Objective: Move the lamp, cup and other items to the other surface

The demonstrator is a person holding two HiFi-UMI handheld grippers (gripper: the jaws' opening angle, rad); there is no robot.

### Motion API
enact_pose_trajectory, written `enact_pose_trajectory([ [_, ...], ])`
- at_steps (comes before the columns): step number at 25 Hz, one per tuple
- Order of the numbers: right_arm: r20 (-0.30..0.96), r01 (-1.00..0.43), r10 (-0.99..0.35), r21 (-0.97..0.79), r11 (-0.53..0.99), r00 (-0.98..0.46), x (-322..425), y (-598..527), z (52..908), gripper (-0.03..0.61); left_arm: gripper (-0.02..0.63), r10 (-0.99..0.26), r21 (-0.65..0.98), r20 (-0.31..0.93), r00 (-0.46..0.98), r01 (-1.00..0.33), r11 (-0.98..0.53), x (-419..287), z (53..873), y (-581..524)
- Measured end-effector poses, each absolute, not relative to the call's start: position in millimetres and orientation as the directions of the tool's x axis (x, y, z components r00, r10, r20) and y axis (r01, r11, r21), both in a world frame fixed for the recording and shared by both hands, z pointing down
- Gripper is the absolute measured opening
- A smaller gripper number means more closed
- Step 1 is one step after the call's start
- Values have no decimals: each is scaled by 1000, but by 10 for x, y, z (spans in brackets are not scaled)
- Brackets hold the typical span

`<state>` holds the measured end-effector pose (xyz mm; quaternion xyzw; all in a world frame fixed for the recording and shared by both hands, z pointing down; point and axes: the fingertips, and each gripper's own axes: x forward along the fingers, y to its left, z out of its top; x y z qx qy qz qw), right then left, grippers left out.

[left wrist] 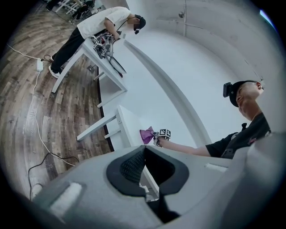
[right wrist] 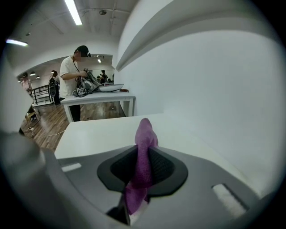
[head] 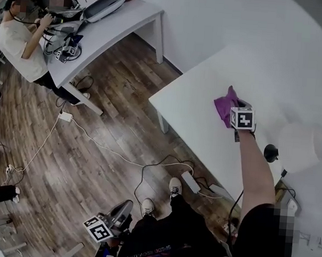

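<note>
At 10 o'clock in the head view a person (head: pixel 21 36) in a light shirt bends over a far white desk (head: pixel 119 30) with equipment on it. The wooden floor (head: pixel 94 125) around it carries loose cables.

The left gripper (head: pixel 120 212) hangs low at 7 o'clock, over the floor and beside the wearer's leg, well apart from both desks. In the left gripper view its fingers (left wrist: pixel 129 163) stand with the tips together and hold nothing. Beyond them the near desk and the other gripper can be seen.

The near white desk (head: pixel 195 117) fills the area from the middle toward 2 o'clock. Over its top, at 2 o'clock, is a purple cloth (head: pixel 225 105). The right gripper (head: pixel 234 110) holds this cloth, with the arm stretched out from 5 o'clock. In the right gripper view the fingers (right wrist: pixel 163 167) are closed on the purple cloth (right wrist: pixel 144 134). One end stands up above the tips and the other end hangs out toward the camera. I cannot tell if the cloth touches the desk top.

At 3 o'clock, right of the right gripper, is the lamp (head: pixel 302 147), with a white shade and a dark base near the desk's edge. It is apart from the cloth.
</note>
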<state>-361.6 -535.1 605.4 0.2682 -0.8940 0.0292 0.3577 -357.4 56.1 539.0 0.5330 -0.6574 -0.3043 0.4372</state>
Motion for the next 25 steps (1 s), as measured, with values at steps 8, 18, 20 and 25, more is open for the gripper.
enact_pose_trajectory([
  [8, 593, -554, -493, 94, 827, -636, -3383, -4851, 5638, 66, -2, -980, 882, 197, 20, -440, 168, -3605, 5345, 774],
  [18, 502, -594, -520, 16, 805, -691, -3039, -4139, 5179, 66, -2, -986, 880, 134, 101, -469, 72, -3742, 5191, 967],
  [20, 486, -601, -529, 9, 799, -696, -2950, -4001, 5110, 66, -2, -985, 877, 123, 122, -478, 50, -3753, 5168, 998],
  [25, 441, -619, -545, -32, 785, -713, -2707, -3629, 4942, 66, -2, -981, 875, 93, 170, -485, -1, -3768, 5128, 1058],
])
